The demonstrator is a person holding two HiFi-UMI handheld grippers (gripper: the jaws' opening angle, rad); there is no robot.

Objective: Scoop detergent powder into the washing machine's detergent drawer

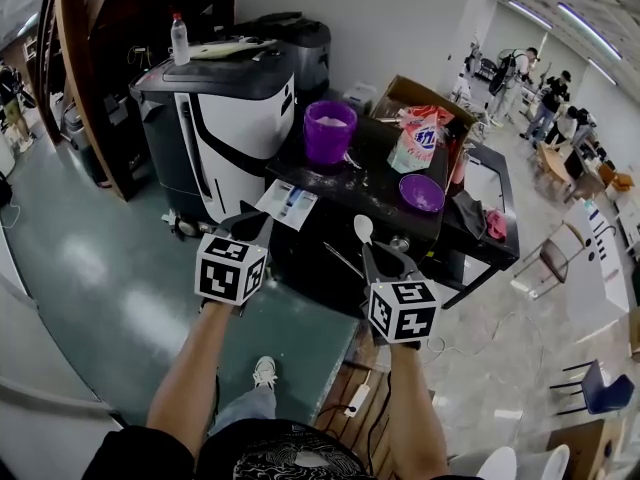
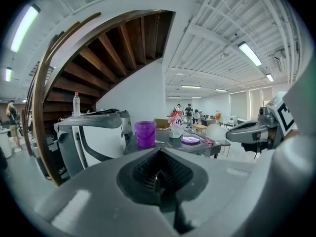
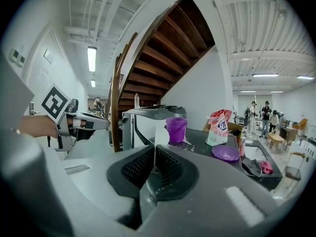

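Landmark = purple bucket (image 1: 330, 131), standing on the black table (image 1: 375, 193) w/ white powder inside.

Left of bucket: washing machine (image 1: 230, 108), white/black, grey top, clear bottle (image 1: 179, 38) on it. Detergent drawer: can't make it out in any view.

Nearer the person than bucket & a bit left: left gripper (image 1: 250, 231). Jaws closed, pads meeting, nothing betw. them. Its tip is just beside a paper leaflet (image 1: 287, 205) at the table edge; touching or not, can't tell.

Nearer the person than bucket & slightly right: right gripper (image 1: 383, 260), jaws clamped on the handle of a white spoon (image 1: 363, 228). Right gripper view shows the handle as a thin white strip pinched betw. the pads. Spoon's long axis runs from gripper away from the person, bowl end leading toward the table. Looks empty, but too small to be sure.

Right of bucket: detergent bag (image 1: 420, 138), upright. Purple bowl (image 1: 422, 193) w/ some powder sits right of bucket too, nearer the person. Far right: pink cloth (image 1: 495, 225).

Judgement: scoop not yet made. Bucket powder lies ahead & a little left of the spoon tip; bowl lies ahead & a little right, closer. Right gripper has the tool, so it makes the reach. Machine is left of bucket, so a loaded spoon must travel leftward past it, kept level. Left gripper is empty & on the machine side, prob. best for the drawer.
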